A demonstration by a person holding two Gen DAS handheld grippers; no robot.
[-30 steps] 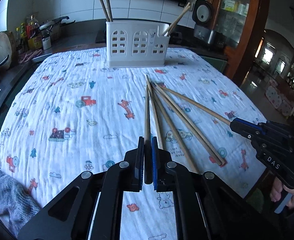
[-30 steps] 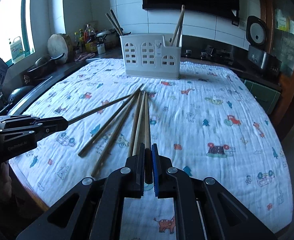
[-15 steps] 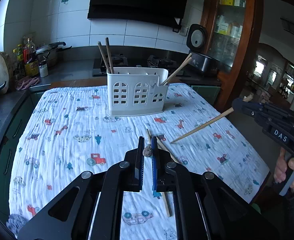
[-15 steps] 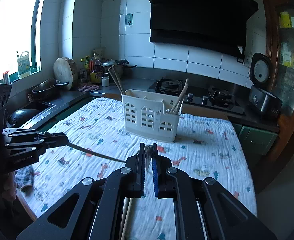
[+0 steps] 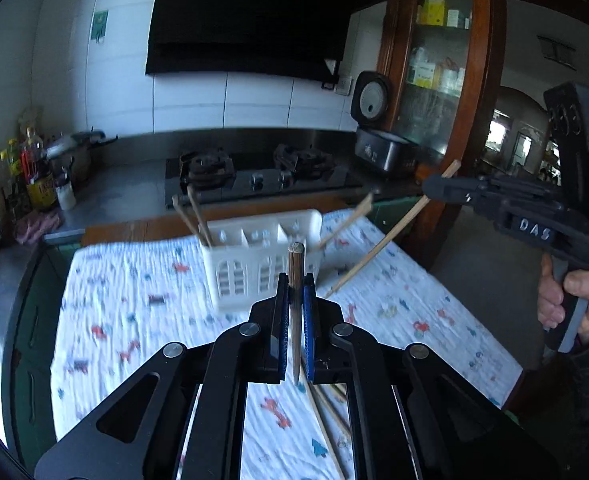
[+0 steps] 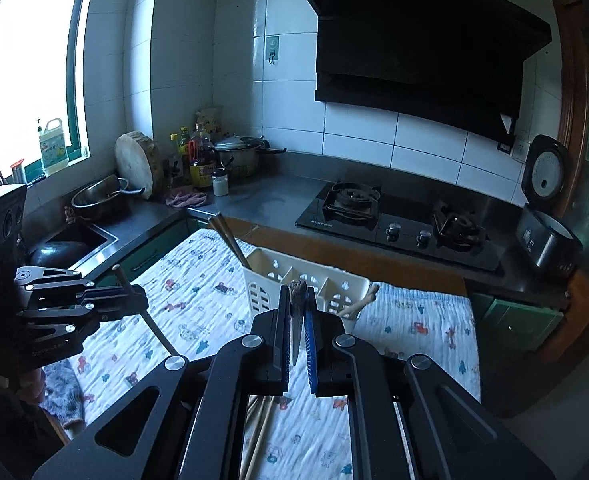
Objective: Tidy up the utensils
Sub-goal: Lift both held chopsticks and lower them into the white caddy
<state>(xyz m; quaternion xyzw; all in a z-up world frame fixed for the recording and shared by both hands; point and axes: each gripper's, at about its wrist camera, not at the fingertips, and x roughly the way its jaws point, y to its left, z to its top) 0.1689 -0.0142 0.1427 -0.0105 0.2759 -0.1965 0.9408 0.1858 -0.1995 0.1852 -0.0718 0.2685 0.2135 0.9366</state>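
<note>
Both cameras sit just behind their own fingers, above the near edge of the cloth-covered table point(image 5: 134, 320), and face down and forward toward the far counter. The left one looks from the table's left, the right one from its right. Both take in the white utensil holder point(image 5: 254, 264) point(image 6: 278, 276), the stove point(image 6: 394, 216) and each other's gripper.

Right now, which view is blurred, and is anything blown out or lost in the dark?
Left wrist view: motion blur smears the white caddy and the printed cloth; the left gripper with its chopstick stays sharp. Right wrist view: sharp, but the window is blown out white and the range hood reads almost solid black.
</note>
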